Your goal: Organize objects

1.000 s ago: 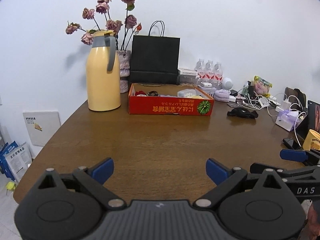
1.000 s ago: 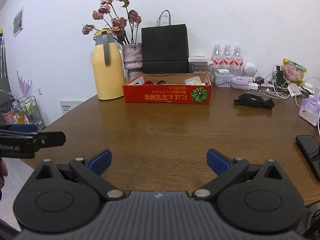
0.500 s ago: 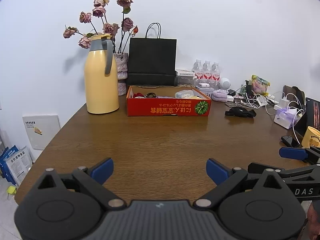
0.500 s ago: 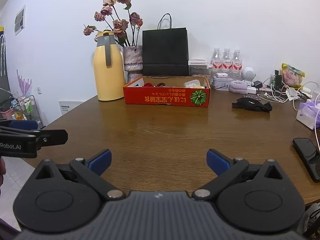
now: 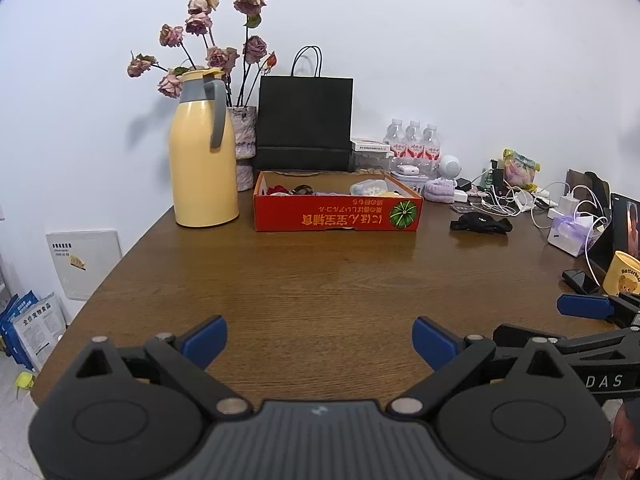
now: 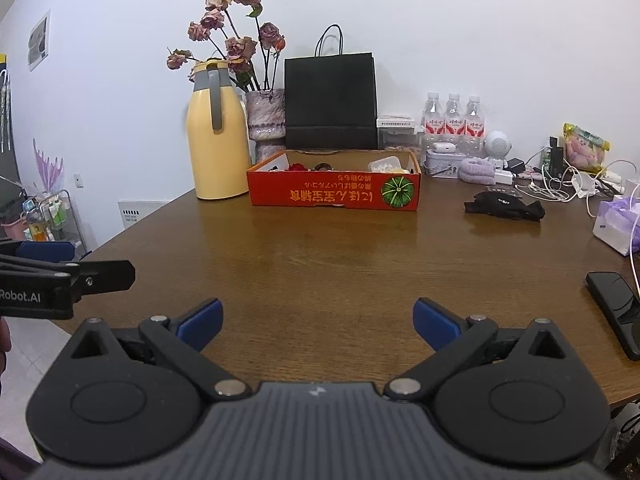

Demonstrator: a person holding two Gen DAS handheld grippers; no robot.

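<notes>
Nearest the lens, left tongs (image 5: 320, 338) hung over the bare near part of the brown tabletop (image 5: 320, 280), blue fingers spread wide apart, nothing between them. Right tongs (image 6: 316, 320) likewise gaped empty above the wood, level with the left pair and just beside it. Right of them, a black phone (image 6: 616, 308) lay flat near the edge. Further right in the left wrist view, a yellow mug (image 5: 624, 274) stood at the rim.

Mid-tabletop sat bare. Beyond it, a black glove-like bundle (image 6: 504, 206) lay right of centre, well apart from both tongs. Far side: red cardboard tray (image 6: 334, 196), holding small items hard to make out; yellow thermos jug (image 6: 216, 132) just left of it, upright. Behind the tray, a black paper bag (image 6: 330, 100) and a vase of dried roses (image 6: 264, 120) stood by the wall. Three water bottles (image 6: 452, 120) and tangled white cables (image 6: 560, 184) sat far right.
</notes>
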